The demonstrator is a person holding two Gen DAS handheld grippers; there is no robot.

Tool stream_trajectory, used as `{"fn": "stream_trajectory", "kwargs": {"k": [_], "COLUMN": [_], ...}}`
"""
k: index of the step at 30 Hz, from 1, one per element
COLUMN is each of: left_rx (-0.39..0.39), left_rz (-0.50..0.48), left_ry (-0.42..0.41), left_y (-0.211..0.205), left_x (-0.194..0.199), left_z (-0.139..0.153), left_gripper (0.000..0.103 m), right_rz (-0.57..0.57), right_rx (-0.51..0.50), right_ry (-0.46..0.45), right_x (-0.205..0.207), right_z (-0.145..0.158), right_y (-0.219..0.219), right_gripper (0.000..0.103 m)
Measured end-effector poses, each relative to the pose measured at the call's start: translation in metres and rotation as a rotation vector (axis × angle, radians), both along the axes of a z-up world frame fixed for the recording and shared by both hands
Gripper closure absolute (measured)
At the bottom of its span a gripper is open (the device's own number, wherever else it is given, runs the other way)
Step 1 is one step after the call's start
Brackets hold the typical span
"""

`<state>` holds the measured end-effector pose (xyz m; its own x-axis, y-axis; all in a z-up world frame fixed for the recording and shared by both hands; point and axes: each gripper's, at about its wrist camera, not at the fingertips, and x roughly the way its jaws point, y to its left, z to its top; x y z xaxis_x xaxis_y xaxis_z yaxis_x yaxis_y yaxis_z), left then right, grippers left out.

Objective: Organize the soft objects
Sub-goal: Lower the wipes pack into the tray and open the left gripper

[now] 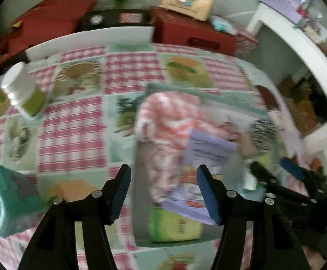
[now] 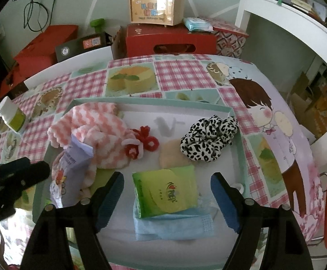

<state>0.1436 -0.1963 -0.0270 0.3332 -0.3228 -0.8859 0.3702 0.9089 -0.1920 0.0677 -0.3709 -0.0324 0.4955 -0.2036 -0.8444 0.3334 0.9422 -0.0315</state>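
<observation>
From the left wrist, the left gripper (image 1: 163, 193) is hovering with fingers apart and empty over the purple packet (image 1: 199, 171) lying on the pink towel (image 1: 170, 121) in the tray (image 1: 242, 105). From the right wrist, the right gripper (image 2: 166, 199) is hanging open around the green tissue pack (image 2: 165, 193); it looks light, squashy and slippery, so pinching across its long edges seems best.

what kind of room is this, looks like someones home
Most likely a lived-in home room, not a lab: a table under a cartoon cake-print tablecloth, gift boxes such as the red carton stacked against the wall, and a white shelf unit crowded with household odds.
</observation>
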Motion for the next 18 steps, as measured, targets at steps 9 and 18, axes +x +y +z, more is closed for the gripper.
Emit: {"fn": "stream_trajectory", "kwargs": {"k": [9,18], "left_rx": [0.107,0.160], "left_rz": [0.082,0.085], "left_ry": [-0.030,-0.020], "left_y": [0.020,0.019], "left_x": [0.009,0.011], "left_z": [-0.017,-0.030], "left_gripper": [0.007,0.004], "right_rz": [-0.008,-0.018], "right_rx": [0.004,0.009], "right_ry": [0.014,0.033], "right_x": [0.003,0.005], "right_z": [-0.005,-0.010], "right_y": [0.003,0.002], "right_gripper": [0.000,0.000]}}
